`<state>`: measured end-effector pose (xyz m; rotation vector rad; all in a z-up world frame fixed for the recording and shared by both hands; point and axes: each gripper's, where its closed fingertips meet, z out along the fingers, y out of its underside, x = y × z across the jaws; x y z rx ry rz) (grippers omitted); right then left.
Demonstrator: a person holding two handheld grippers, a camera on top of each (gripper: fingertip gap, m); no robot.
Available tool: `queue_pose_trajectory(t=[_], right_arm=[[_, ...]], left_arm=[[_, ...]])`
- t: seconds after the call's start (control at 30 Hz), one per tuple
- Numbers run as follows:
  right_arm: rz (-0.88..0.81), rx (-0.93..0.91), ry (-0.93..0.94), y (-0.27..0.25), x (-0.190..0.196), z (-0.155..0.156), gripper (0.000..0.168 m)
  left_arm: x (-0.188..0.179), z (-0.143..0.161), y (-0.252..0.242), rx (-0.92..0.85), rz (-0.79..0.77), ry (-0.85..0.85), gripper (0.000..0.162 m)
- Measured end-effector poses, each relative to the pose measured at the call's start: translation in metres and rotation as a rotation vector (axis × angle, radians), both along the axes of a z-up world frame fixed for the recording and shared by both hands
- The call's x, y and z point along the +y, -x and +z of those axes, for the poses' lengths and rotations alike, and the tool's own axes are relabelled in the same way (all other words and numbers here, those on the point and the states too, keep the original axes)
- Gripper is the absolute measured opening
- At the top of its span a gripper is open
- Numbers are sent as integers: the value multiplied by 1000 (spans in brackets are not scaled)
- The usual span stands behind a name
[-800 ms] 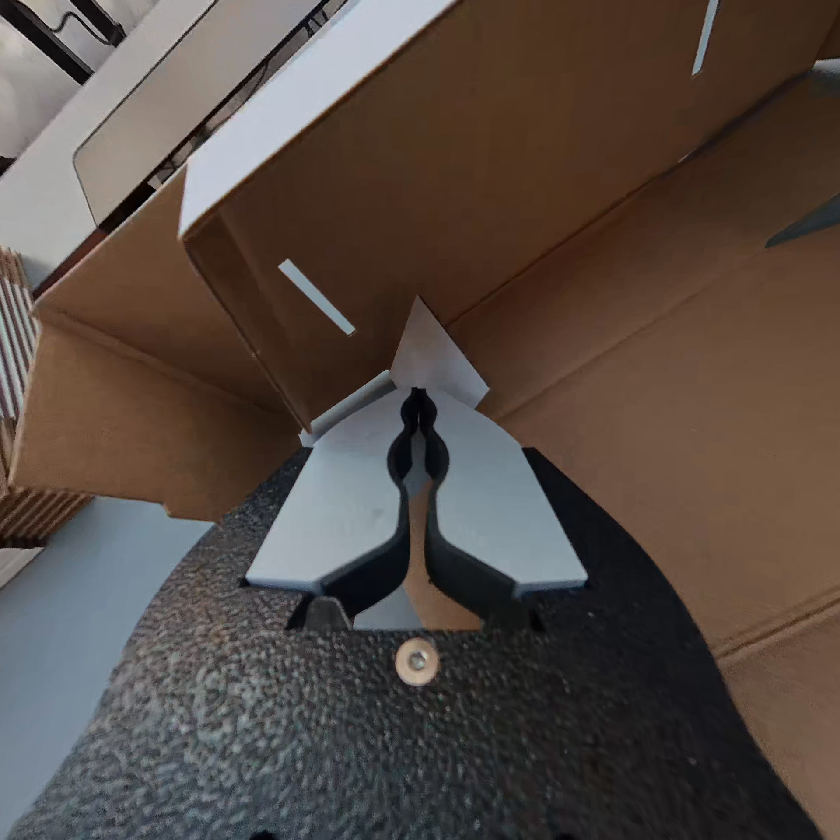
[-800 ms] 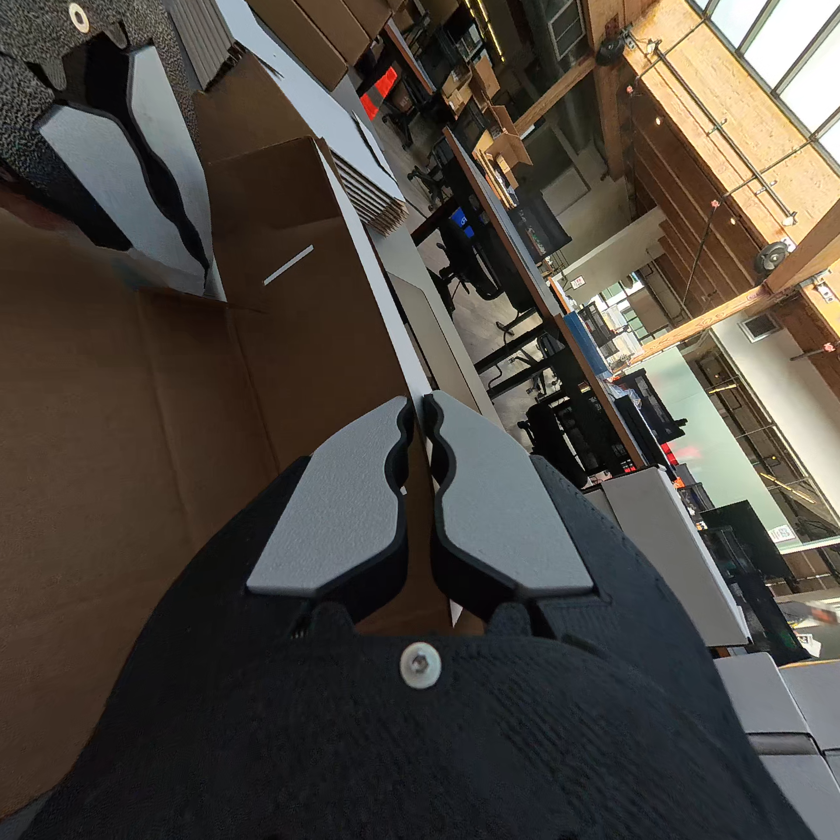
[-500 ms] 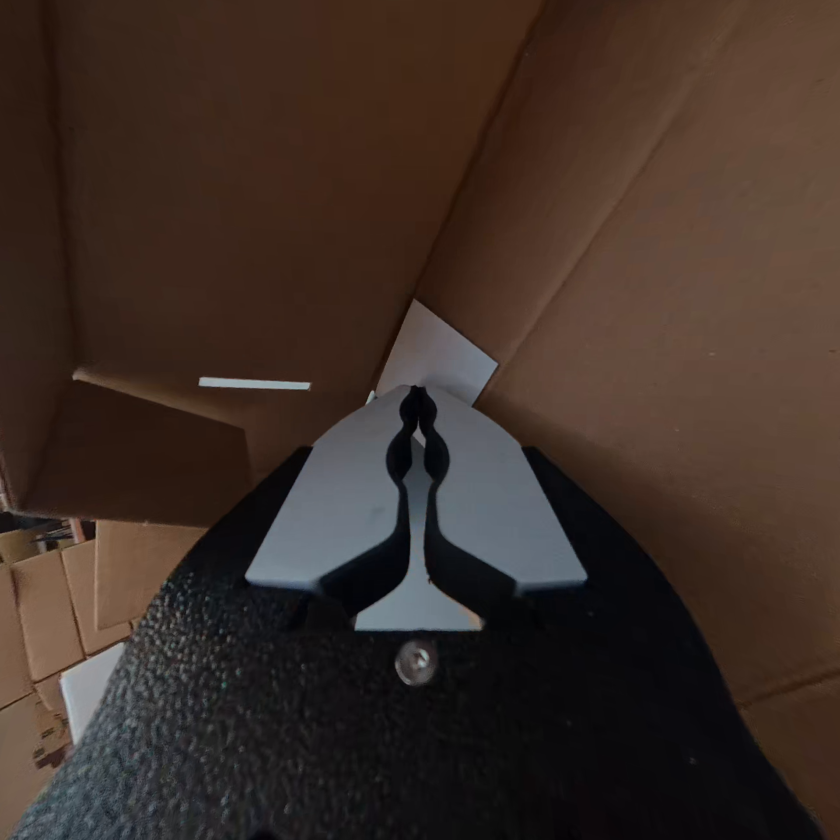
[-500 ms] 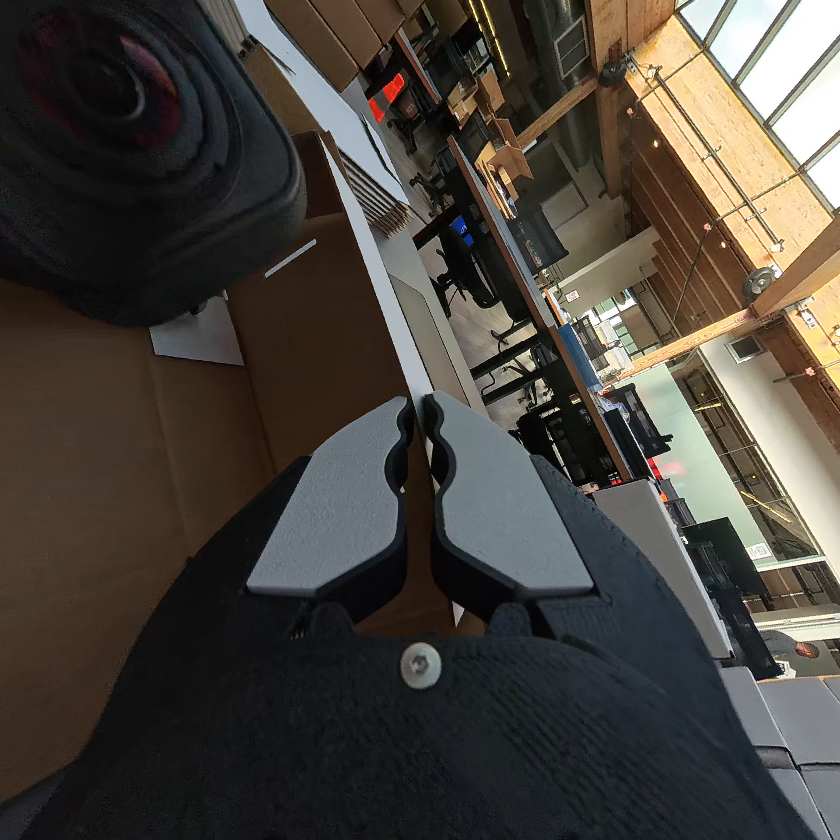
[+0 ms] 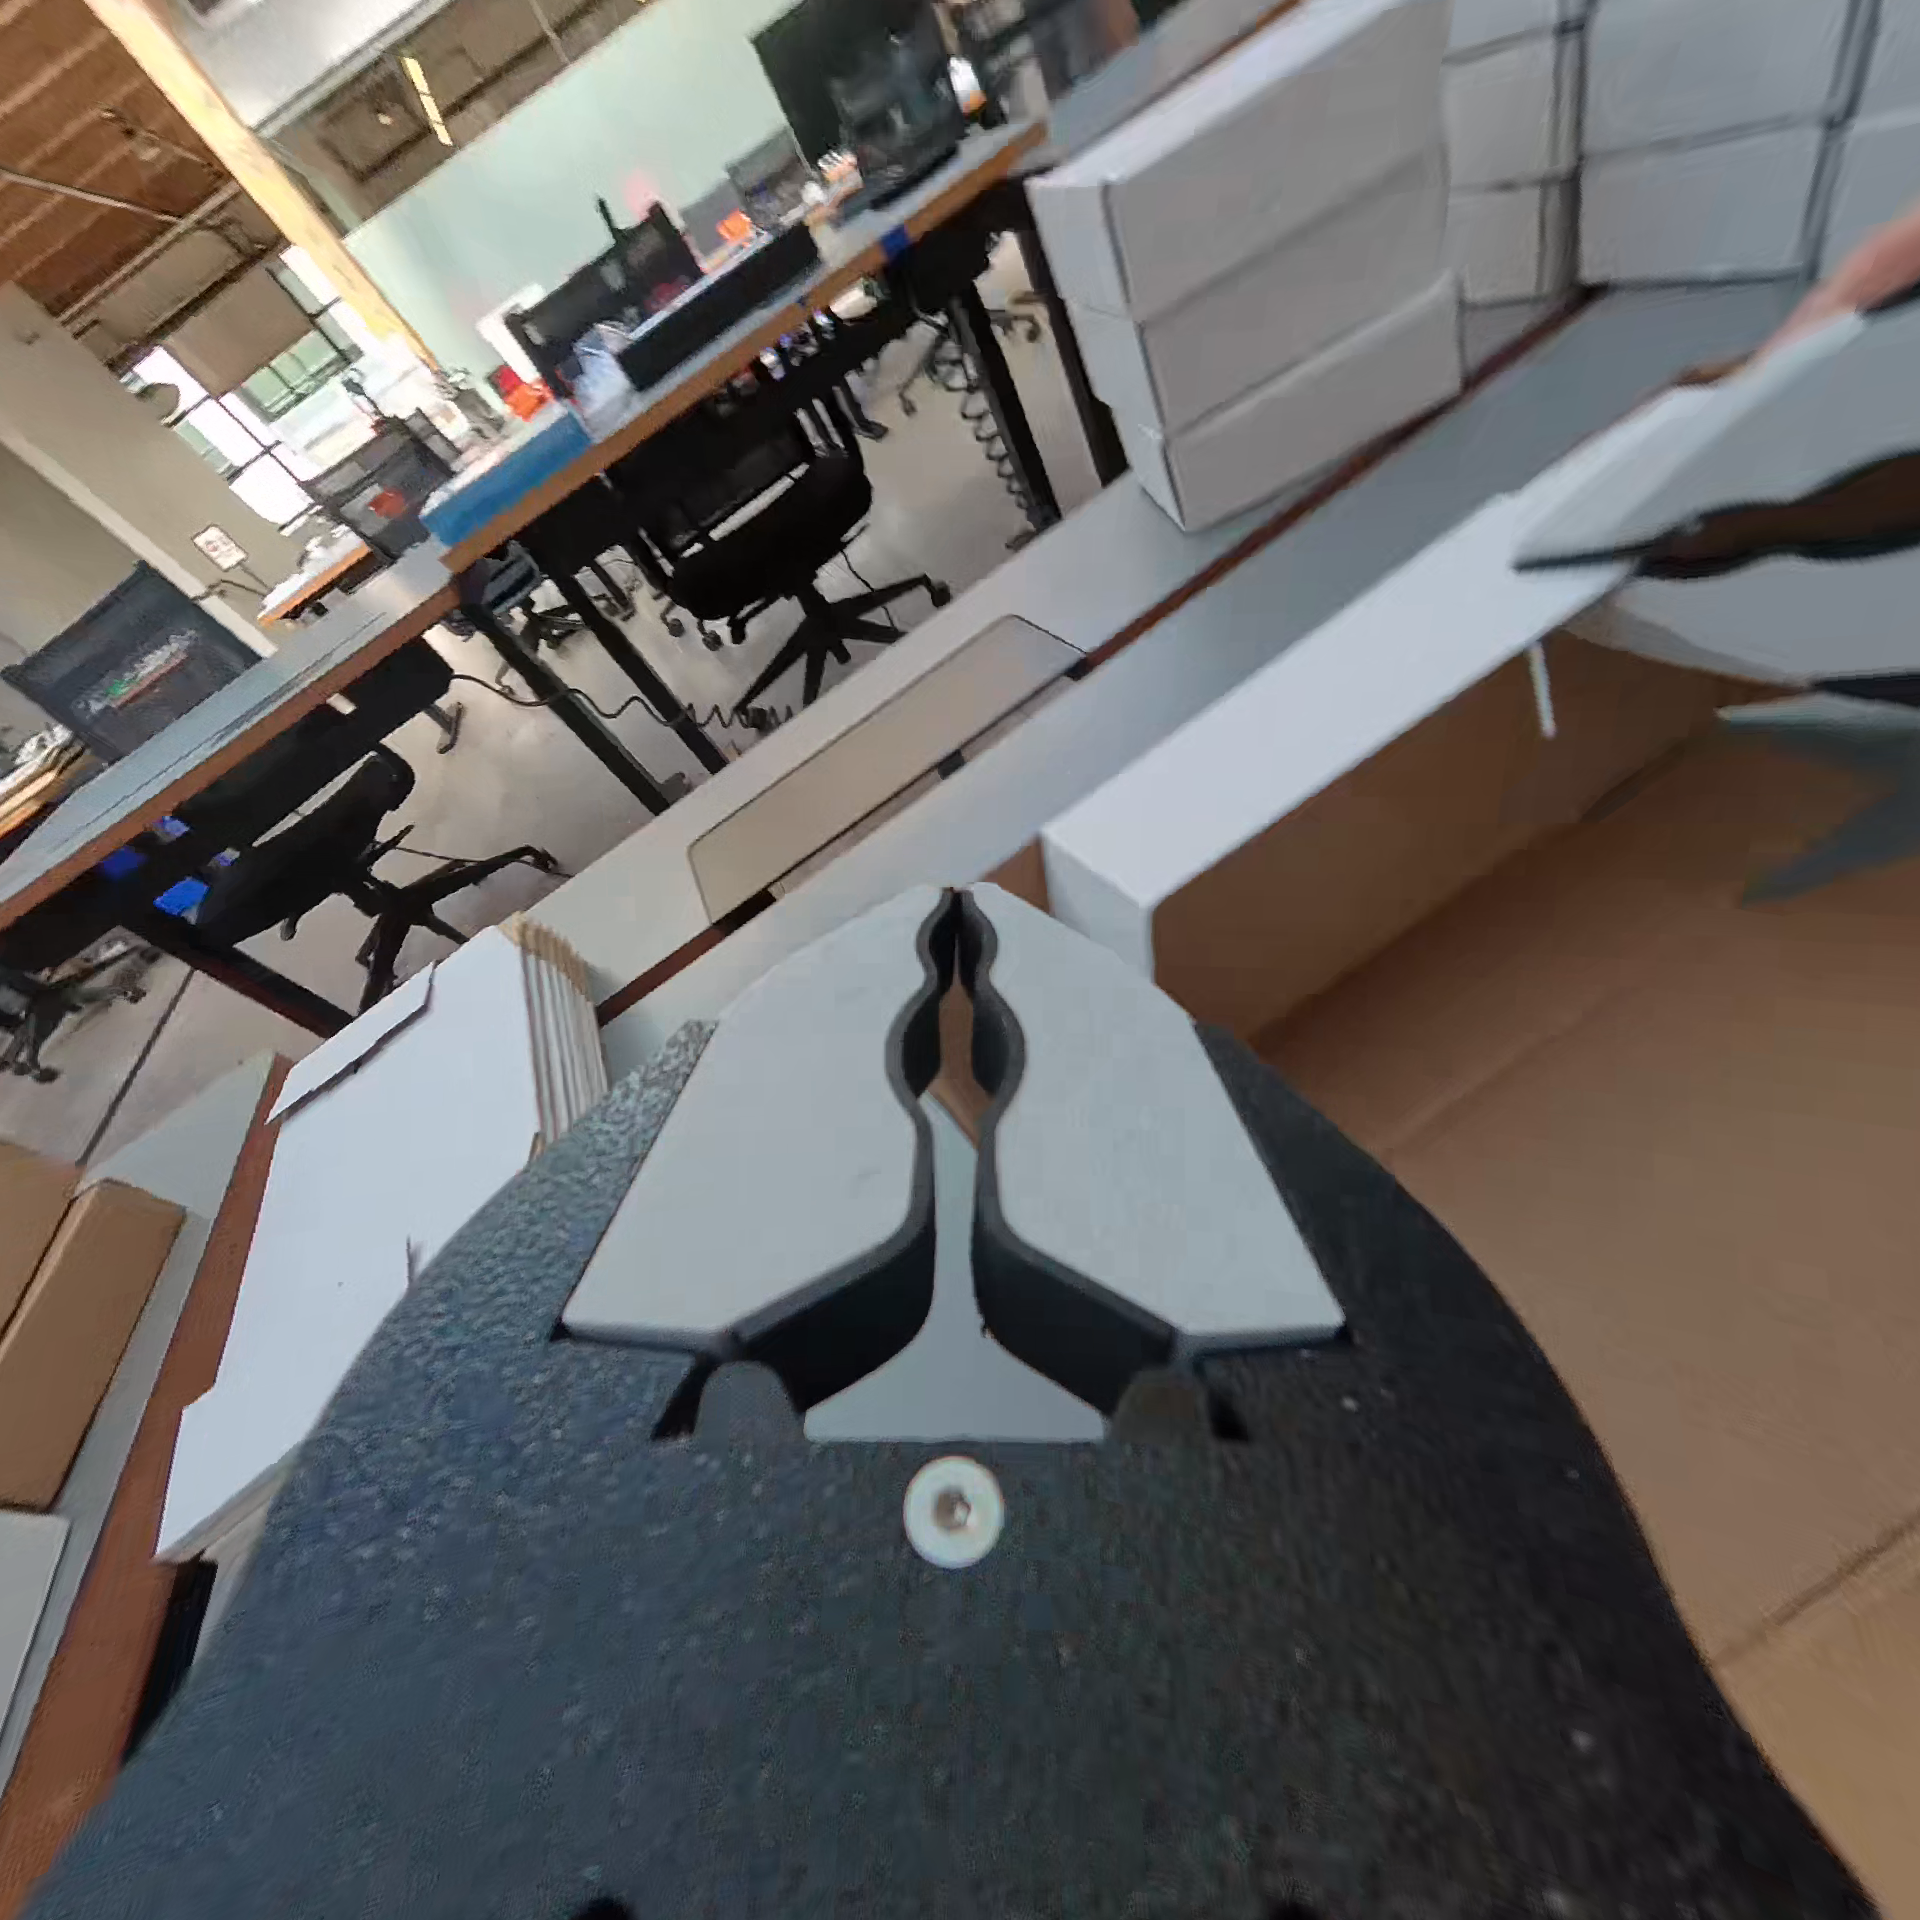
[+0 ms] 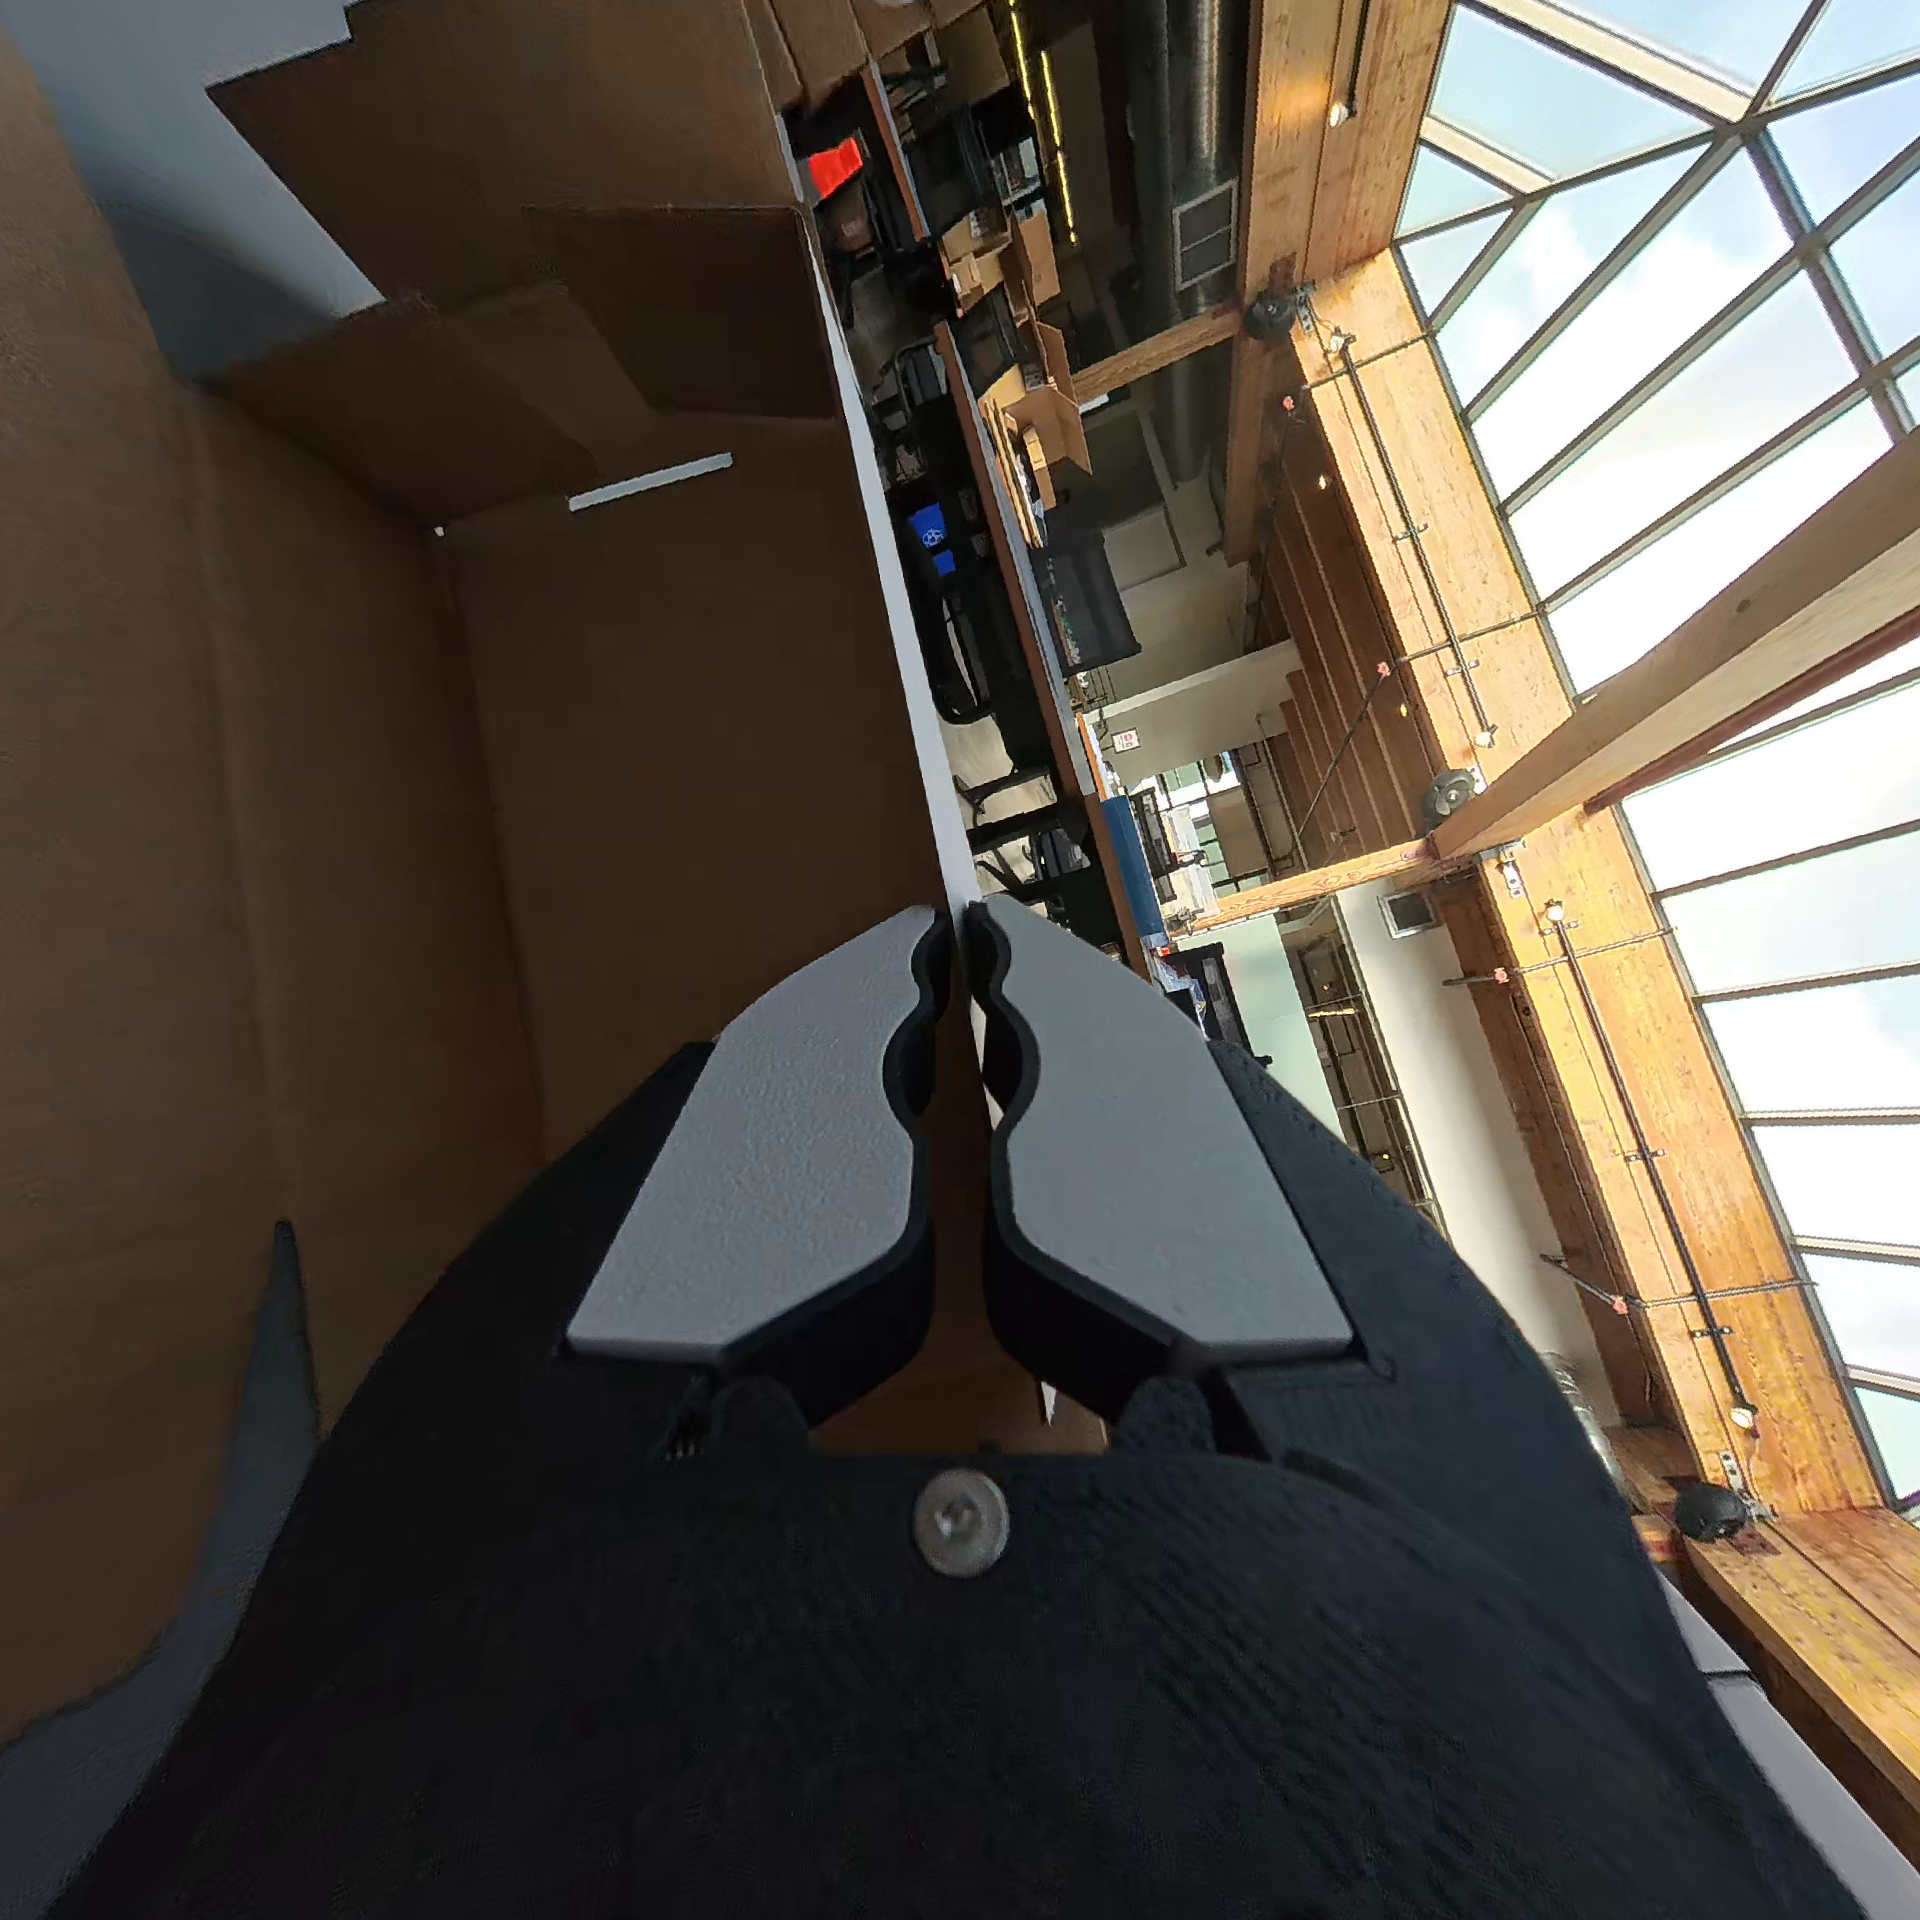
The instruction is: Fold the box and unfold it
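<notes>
Cardboard box: on surface, rear wall upright, side flaps loose; folding partly done, unfolding untouched. Your right claw: pinched on rear wall edge. Your left claw: closed, apparently empty, beside box corner.

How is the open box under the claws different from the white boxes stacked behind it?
The box is open and shows its brown inside; the stacked boxes are closed and show only white. The right claw pinches one wall of the box; nothing touches the stacked boxes. Both are white outside.
</notes>
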<state>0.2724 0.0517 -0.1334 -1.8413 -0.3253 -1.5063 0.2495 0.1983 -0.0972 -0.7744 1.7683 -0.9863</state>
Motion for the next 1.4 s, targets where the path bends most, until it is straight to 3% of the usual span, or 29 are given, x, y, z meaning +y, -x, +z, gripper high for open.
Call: queue_pose_trajectory(t=[0.07, 0.13, 0.23, 0.37, 0.47, 0.63, 0.93, 1.03, 1.13, 1.3, 1.4], right_arm=[[14, -39, 11, 2, 1, 0, 3], [39, -57, 6, 4, 1, 0, 3], [58, -71, 8, 6, 0, 0, 3], [35, -129, 64, 7, 2, -1, 3], [15, -127, 79, 6, 2, -1, 3], [-99, -138, 117, 3, 1, -2, 2], [-284, -151, 155, 8, -1, -2, 1], [-304, -157, 166, 9, -1, -3, 2], [-308, -169, 174, 9, 0, -3, 2], [-259, -210, 212, 17, -1, -3, 2], [-216, -219, 235, 23, -2, -3, 2]], left_arm=[[39, 9, -14, 3, 70, 102, 2], [63, -5, -30, 87, 84, 141, 18], [73, -31, -49, 154, 34, 133, 20], [62, -69, -57, 280, -72, 32, 33], [45, -80, -55, 332, -156, 47, 34], [33, -83, -42, 343, -183, 67, 0], [20, -76, -6, 212, -178, 18, 0], [-4, -75, 11, 220, -243, 59, 0], [-10, -74, 12, 208, -217, -7, 0], [-6, -80, 15, 316, -298, 145, 4], [1, -82, 19, 336, -392, 188, 18]])
